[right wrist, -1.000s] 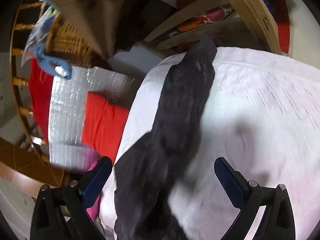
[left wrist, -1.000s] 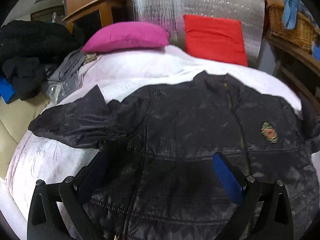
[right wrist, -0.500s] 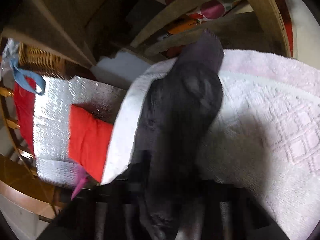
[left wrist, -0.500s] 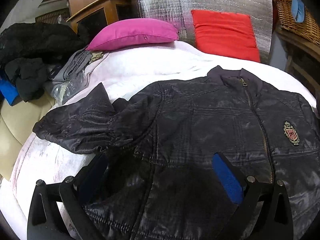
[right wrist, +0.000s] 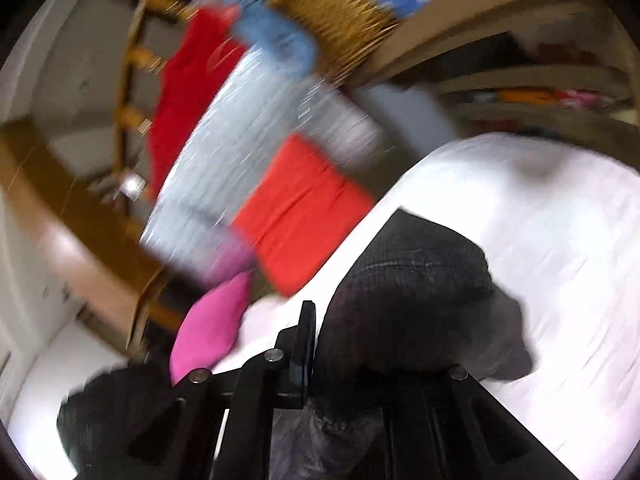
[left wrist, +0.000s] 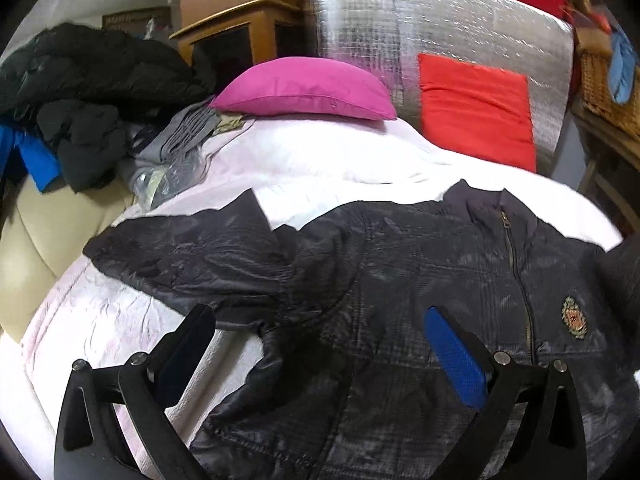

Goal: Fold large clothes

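folding of the dark jacket [left wrist: 400, 280] is at its first step, the sleeve fold. the jacket lies front up and zipped on the white bedspread [left wrist: 328, 160], collar toward the pink pillow [left wrist: 308, 88] and red pillow [left wrist: 476, 108], badge [left wrist: 574, 316] on the chest. one sleeve [left wrist: 192, 256] lies spread out flat to the side, partly bunched near the shoulder, and is not yet folded. the left gripper [left wrist: 320, 360] hovers above the lower body of the jacket with its blue pads [left wrist: 456, 360] set wide apart; nothing lies between them and they touch no cloth.

the right gripper [right wrist: 316, 344], seen in the blurred right wrist view, has its jaws drawn together on the other sleeve [right wrist: 416, 296], which hangs lifted in a dark fold clear of the bedspread [right wrist: 540, 200]. it appears to be the end of the sleeve that is pinched, though blur hides the exact spot.

judged from this, the next move calls for carrying the held sleeve across the chest of the jacket and laying it flat before letting go, while the free gripper could steady the body or take up the spread sleeve. slippery padded cloth is likely to slide or spring back, so a low, smooth lay-down seems wise.
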`<state>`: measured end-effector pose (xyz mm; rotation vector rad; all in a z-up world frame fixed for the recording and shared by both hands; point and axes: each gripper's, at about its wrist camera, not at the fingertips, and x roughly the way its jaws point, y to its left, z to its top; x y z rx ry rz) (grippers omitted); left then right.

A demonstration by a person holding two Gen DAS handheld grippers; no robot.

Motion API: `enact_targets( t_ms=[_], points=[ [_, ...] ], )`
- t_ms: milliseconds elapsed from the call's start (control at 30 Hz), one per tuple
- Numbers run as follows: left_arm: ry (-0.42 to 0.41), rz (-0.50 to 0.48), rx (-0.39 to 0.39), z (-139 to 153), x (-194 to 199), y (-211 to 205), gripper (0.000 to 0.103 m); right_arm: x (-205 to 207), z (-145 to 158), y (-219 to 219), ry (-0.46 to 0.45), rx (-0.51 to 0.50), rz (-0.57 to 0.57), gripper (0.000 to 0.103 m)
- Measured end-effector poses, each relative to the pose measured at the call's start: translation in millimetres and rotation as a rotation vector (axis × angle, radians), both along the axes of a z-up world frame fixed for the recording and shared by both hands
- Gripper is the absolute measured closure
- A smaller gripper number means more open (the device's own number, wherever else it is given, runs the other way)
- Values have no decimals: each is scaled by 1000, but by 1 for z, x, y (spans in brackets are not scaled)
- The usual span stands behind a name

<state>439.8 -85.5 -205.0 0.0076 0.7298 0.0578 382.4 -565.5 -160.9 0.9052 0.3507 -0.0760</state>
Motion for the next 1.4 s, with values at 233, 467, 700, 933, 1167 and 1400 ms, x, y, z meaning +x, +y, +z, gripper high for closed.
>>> enact_targets(
  t_ms=[233, 467, 700, 933, 1167, 1400],
  points=[
    [-17, 6, 20, 4, -10, 13, 0, 6, -49, 110, 120, 4, 249, 86],
    [2, -38, -5, 0, -11, 4, 0, 3, -113, 125, 259, 308, 367, 19],
    [10, -238, -1, 3, -39, -48, 0, -76, -108, 74, 76, 492, 253, 18],
    [33, -370, -50, 34, -71, -130, 0, -110, -121, 6, 41, 638, 77, 31],
    [78, -423, 84, 24, -73, -223, 0, -114, -121, -21, 94, 635, 77, 63],
    [158, -429, 225, -8, -48, -253, 92, -102, -123, -20, 138, 618, 92, 64]
  ],
)
